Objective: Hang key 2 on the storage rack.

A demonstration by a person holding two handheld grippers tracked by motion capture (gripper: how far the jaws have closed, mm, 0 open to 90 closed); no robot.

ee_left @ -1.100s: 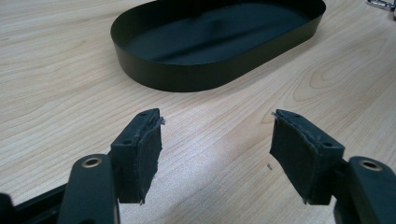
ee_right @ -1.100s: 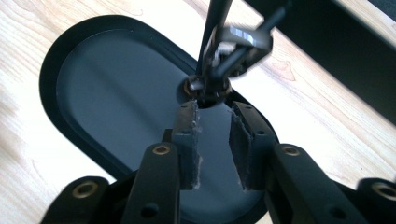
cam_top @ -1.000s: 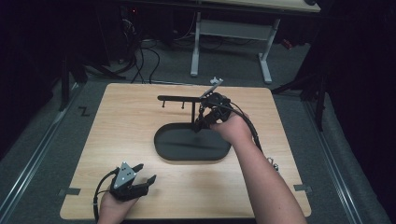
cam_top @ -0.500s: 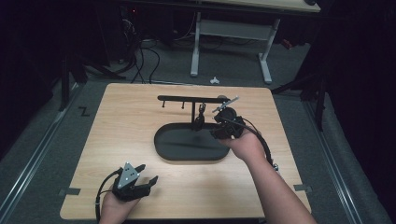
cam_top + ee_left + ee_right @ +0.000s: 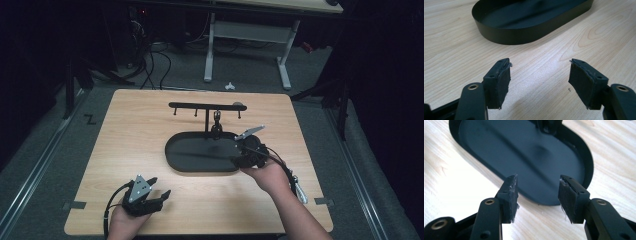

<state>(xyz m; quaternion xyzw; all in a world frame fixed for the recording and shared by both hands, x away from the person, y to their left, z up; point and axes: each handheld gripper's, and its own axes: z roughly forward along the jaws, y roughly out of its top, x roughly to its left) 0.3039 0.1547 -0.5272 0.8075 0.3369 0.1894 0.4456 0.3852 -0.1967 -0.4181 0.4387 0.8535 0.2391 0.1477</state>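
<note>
A: What's on the counter (image 5: 150, 125)?

B: A black oval tray (image 5: 185, 150), near the middle. A thin post comes up from its far edge w/ a black bar (image 5: 200, 105) across the top (like a little rack). Small pegs hang under the bar. Something small and dark (image 5: 217, 121) hangs by the post, too tiny to tell what.

A: Where's the right hand-held gripper (image 5: 239, 154)?

B: At the right end of the tray, over its rim. A hand (image 5: 267, 175) holds it from behind. In the right gripper view its two jaws stand apart w/ nothing between them, so it's let go. You see the tray's flat dark floor (image 5: 524, 152) past them.

A: And the left hand-held gripper (image 5: 159, 197)?

B: Down by the near edge of the counter, left side, well apart from the tray. The left hand (image 5: 125, 222) holds it. Jaws wide apart too, nothing in them. In the left gripper view they're low over bare wood, and the tray wall (image 5: 524, 32) curves farther ahead.

A: Anything else?

B: Behind the counter there's a grey floor (image 5: 250, 82) w/ cables (image 5: 155, 62) and white desk legs (image 5: 210, 50).
</note>
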